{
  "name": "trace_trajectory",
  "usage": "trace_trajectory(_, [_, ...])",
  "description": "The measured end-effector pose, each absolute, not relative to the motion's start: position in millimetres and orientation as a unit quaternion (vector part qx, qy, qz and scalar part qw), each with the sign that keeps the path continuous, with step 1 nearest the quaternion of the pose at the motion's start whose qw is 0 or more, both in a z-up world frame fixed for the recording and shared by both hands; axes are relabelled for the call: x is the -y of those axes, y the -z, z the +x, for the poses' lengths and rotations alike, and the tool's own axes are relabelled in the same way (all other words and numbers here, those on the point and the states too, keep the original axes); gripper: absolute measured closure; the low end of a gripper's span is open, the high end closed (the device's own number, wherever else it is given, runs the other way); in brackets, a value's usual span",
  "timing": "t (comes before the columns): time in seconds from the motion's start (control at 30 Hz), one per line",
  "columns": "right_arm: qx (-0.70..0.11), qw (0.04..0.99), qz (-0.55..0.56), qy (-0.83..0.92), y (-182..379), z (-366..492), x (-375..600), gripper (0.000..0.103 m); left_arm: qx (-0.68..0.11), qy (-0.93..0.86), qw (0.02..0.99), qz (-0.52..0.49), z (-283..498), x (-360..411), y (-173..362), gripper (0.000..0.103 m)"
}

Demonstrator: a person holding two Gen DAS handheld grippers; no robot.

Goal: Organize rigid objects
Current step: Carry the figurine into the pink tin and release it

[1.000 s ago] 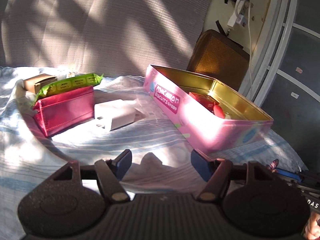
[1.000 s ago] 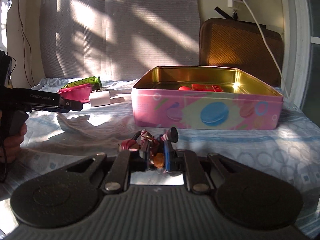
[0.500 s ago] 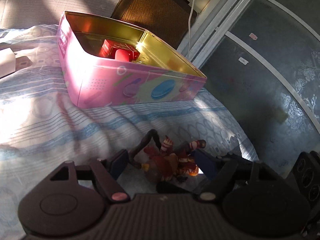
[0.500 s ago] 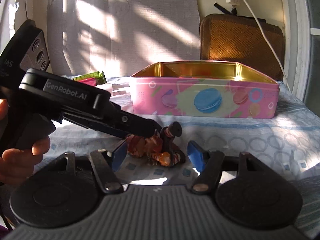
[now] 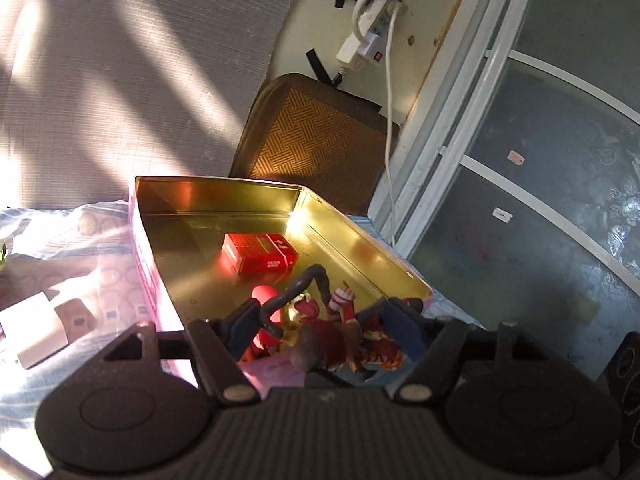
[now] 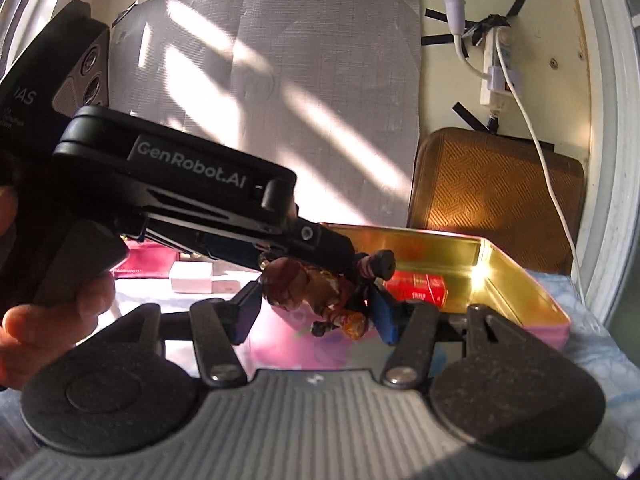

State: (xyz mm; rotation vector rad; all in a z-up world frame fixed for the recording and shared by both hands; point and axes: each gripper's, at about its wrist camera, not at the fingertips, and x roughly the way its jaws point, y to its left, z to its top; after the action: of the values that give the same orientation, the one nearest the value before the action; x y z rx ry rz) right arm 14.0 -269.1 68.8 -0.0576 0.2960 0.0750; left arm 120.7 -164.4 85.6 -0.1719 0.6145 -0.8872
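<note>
Holding one toy figure (image 5: 324, 344), left gripper (image 5: 320, 320), one tin (image 5: 360, 240), one red box (image 5: 260, 258) inside.

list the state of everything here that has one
tin: open, no lid on
red box: shut, lying flat on the tin floor
figurine: aloft over the tin's near edge
left tongs: closing, gripping the figurine
right tongs: closing, figurine between them, not gripped

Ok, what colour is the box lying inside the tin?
Red box, clearest in the left wrist view.
</note>
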Motion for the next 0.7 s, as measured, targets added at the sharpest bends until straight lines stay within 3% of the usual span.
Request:
trace_trajectory(0.3, [-0.224,0.974,-0.025,-0.031,-44.3,95.6,271.7,0.042,-0.330,0.354,0.873,-0.059,176.9,184.4,-58.2,0.034])
trace_trajectory(0.37, [-0.214,0.977,-0.019,-0.011,-40.9,95.9,273.4,0.032,-0.325,0.349,0.877,-0.061,175.3,182.9,-57.0,0.034])
trace_trajectory(0.7, [-0.154,0.988,0.018,0.020,-53.1,27.6,269.7,0.032,-0.264,0.329,0.905,-0.066,115.8,144.7,-71.9,0.033])
